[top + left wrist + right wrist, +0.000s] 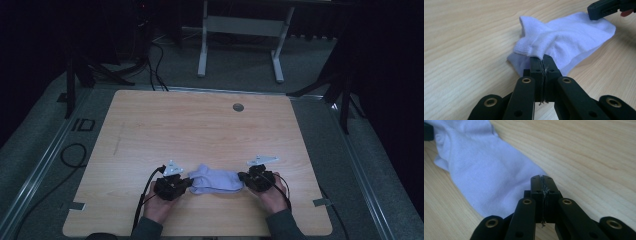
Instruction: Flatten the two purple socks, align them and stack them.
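From the high view, a pale, light-wood table (200, 130) with rounded corners and a small round grey grommet (238, 107) near its far edge carries a white sock (216, 181) lying near the front edge, stretched sideways between the two hands; "ID" (83, 124) is marked on the grey floor to the left of the table. The left gripper (189, 182) meets the sock's left end and the right gripper (242, 178) its right end, each topped by a grey three-cornered plate. In the left gripper view, the black jaws with brass-ringed holes are pressed together, pinching the ribbed knit cuff of the sock (559, 40), whose stitched seam and soft folds show; the other gripper's black tip (602, 10) sits on the far end. In the right gripper view, the jaws are closed tight on the edge of the sock (484, 175), a fine-knit, smooth fabric lying flat on the grained wood.
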Demonstrator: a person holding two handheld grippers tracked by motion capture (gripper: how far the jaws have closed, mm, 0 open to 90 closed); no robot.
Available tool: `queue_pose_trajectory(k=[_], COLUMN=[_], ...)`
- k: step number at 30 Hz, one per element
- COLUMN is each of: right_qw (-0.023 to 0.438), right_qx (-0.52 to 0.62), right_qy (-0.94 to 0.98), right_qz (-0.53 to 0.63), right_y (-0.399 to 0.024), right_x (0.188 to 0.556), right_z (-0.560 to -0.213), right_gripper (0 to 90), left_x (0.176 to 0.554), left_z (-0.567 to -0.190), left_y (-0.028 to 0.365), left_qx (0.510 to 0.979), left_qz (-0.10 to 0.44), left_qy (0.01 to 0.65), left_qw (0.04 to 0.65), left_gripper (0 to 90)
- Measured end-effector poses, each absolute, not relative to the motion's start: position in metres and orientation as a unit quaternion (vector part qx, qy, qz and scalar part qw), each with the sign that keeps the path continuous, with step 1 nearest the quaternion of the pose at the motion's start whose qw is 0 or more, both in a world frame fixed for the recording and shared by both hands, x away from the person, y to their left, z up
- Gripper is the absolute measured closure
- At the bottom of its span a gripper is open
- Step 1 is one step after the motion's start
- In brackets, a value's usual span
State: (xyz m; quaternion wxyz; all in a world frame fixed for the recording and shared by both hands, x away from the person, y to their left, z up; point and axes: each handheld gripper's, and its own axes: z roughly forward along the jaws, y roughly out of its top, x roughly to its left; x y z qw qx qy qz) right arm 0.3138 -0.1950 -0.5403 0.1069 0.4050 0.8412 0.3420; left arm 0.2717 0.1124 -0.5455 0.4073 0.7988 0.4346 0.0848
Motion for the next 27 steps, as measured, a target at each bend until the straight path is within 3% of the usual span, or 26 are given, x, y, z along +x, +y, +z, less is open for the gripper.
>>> queue_pose_trajectory(k=[21,27], right_qw=[0.131,0.133], right_qx=[0.411,0.420], right_qy=[0.840,0.831], right_qz=[0.330,0.339], right_y=[-0.198,-0.204], right_x=[0.308,0.307], right_z=[-0.551,-0.554], right_gripper=[87.1,74.5], left_x=[0.270,0.271], left_z=[-0.555,-0.552], left_y=[0.105,0.109], left_qx=[0.829,0.819], left_qz=[0.086,0.094], left_qy=[0.429,0.436], left_qw=[0.349,0.362], left_gripper=[87.5,76.9])
